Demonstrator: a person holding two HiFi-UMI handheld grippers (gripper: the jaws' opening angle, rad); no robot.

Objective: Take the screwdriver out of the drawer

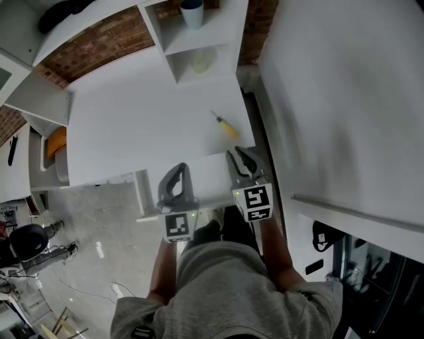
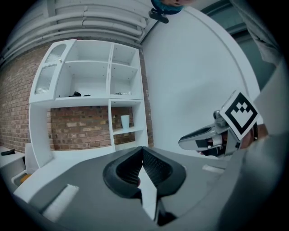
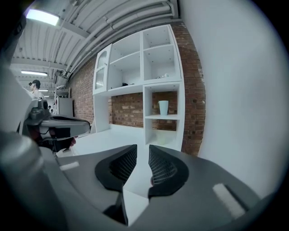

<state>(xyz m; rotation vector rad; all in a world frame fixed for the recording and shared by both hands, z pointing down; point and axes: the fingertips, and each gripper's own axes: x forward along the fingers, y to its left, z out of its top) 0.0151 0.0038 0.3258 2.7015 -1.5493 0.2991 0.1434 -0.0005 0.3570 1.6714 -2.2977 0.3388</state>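
The screwdriver [image 1: 225, 126], yellow-handled with a thin shaft, lies on the white table top [image 1: 132, 119] near its right edge, beyond both grippers. A white drawer-like panel [image 1: 205, 179] juts from the table's front edge beneath the grippers. My left gripper [image 1: 180, 167] is shut, its tips touching with nothing between them [image 2: 141, 151]. To its right, my right gripper [image 1: 237, 153] stands with a narrow empty gap between its jaws [image 3: 143, 151]. Both point toward the shelf unit, above the table's front edge. Neither gripper view shows the screwdriver.
A white shelf unit [image 1: 199, 46] stands at the back of the table with a pale cup [image 1: 192, 13] in it, backed by a brick wall [image 2: 81, 126]. A tall white panel [image 1: 344, 99] closes the right side. An orange object [image 1: 56, 142] lies at the left.
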